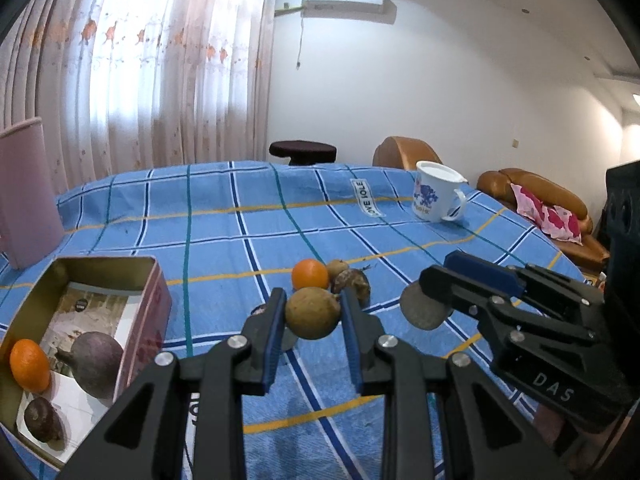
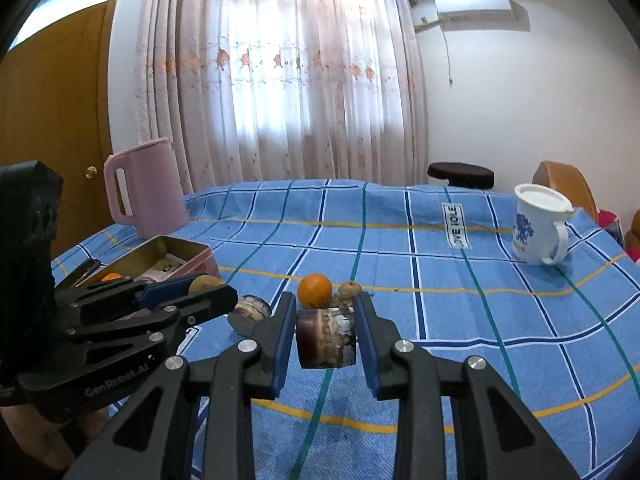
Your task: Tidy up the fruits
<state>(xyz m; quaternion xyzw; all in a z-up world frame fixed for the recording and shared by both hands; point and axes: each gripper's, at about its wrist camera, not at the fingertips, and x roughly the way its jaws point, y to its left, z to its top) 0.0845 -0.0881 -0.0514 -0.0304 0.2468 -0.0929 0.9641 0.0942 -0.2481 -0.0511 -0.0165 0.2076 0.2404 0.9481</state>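
Gripping: both grippers pinch fruit above the blue checked cloth (image 1: 224, 232).
Tin (image 1: 154, 280): 8 o'clock in left view; open, holds an orange (image 1: 29, 365), a dark purple fruit (image 1: 98, 364) and a brown fruit (image 1: 43, 423).
Left gripper (image 1: 313, 316): pads pressed on a round tan fruit (image 1: 313, 318), lifted off the cloth.
Loose pile: a second orange (image 1: 310, 275) and brown fruits (image 1: 352, 280), just past the left gripper's fingertips, touching each other.
Right gripper (image 2: 326, 336): pads clamp a dark brown cut piece (image 2: 326, 338), 3 o'clock of the left gripper.
Mug (image 2: 538, 228): white, 2 o'clock in right view, well apart from the fruit.
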